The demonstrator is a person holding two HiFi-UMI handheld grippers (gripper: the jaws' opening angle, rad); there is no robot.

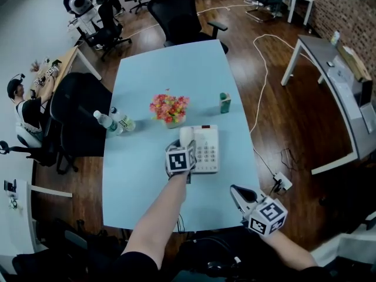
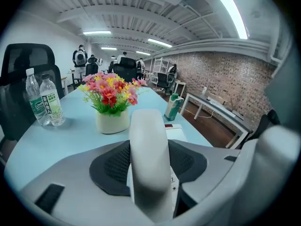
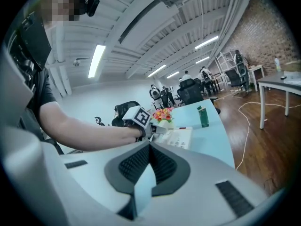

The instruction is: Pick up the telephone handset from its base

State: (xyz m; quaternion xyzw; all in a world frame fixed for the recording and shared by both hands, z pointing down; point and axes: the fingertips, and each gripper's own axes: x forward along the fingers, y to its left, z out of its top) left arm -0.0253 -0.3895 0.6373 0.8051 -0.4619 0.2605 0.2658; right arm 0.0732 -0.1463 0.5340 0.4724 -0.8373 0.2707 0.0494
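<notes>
**Left gripper on the handset, right gripper shut and empty**

Left gripper has its jaws spread wide around the telephone handset. The black pads sit against both long sides of it, so it is gripped. The handset runs lengthwise between the jaws, its far end pointing toward the flower pot. It sits over the left side of the telephone base. Cannot tell whether it is clear of the cradle or still resting in it. Keypad buttons on the base show just right of the handset.

Right gripper has its jaws together at the tips with nothing between them. It hangs near the front edge of the light blue table, off to the right and well apart from the phone. It points toward the base and the left hand.

The base is white and sits in the near half of the table, just in front of the flower pot. Flowers are pink, red and yellow in a white pot. Two water bottles stand to the left of the pot, touching or nearly so. A green carton stands upright to the right of the pot.

A black office chair sits at the far end of the table. A white cable trails over the wood floor on the right, beside a grey desk. A seated person is at the far left.
</notes>
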